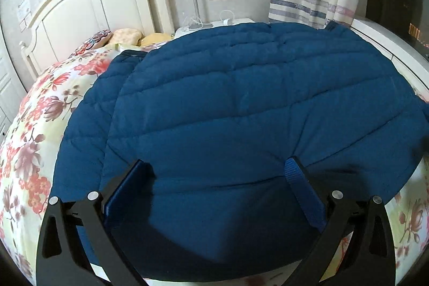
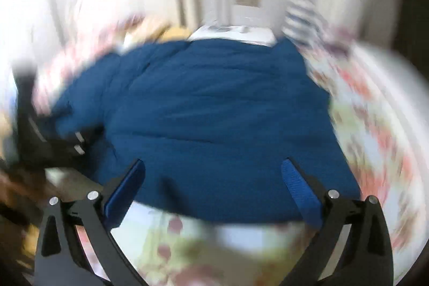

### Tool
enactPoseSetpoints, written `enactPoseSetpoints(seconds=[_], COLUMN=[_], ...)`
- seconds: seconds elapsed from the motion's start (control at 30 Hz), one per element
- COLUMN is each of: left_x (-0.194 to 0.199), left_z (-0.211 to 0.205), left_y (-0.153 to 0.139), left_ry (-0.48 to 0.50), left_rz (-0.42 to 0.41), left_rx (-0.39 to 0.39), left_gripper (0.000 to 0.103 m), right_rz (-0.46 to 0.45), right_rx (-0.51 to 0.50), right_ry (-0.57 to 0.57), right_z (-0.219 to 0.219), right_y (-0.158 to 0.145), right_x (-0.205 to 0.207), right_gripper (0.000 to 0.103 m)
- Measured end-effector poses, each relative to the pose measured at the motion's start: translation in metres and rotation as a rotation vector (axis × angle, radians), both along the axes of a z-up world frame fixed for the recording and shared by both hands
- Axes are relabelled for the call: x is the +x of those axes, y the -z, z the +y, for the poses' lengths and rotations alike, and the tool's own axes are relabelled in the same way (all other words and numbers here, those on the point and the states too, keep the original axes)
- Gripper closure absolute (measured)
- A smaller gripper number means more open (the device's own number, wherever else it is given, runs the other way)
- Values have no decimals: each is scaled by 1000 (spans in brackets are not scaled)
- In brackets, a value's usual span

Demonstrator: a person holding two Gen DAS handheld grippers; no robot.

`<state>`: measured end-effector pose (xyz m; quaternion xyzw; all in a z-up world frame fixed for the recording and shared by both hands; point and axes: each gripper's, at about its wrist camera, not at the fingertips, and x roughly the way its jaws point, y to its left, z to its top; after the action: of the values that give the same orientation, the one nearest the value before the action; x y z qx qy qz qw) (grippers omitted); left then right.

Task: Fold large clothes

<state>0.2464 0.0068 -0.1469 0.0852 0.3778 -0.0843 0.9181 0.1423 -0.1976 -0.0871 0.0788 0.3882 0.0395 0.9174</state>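
A blue jacket (image 1: 241, 103) lies spread on the flowered bed (image 1: 34, 125); left claw (image 1: 217, 165) and right claw (image 2: 214, 165) both hover released.

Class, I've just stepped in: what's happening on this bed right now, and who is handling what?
A person is working with two handheld grippers over a blue quilted jacket spread on a floral bedspread. The left gripper is open above the jacket's near edge, gripping nothing. The right gripper is open too, and its view is blurred. One side of the jacket looks folded inward, so folding seems underway.
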Motion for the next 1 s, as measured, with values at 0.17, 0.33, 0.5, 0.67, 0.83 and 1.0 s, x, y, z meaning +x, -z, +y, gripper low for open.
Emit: enactPoseSetpoints(seconds=[0.17,0.33,0.5,0.67,0.83,1.0], left_x=[-1,1,2,1,1,2], left_z=[0,2,5,4,0,-1], left_y=[0,1,1,1,2,2], left_ry=[-4,-4,-3,-2,-1,1], left_rz=[6,6,9,14,18,14], left_rx=[-12,-13,-22,-29,-12,-15], left_gripper=[4,4,4,4,4,4], right_rz=[47,105,91,19,-44,-109], right_rx=[218,289,343,453,477,673], right_ry=[143,139,73,123,256,239], right_z=[-69,-72,-50,-37,-37,-62], right_y=[12,39,52,57,62,71], right_x=[-56,-55,-13,42,67,41], right_gripper=[3,3,2,2,20,65])
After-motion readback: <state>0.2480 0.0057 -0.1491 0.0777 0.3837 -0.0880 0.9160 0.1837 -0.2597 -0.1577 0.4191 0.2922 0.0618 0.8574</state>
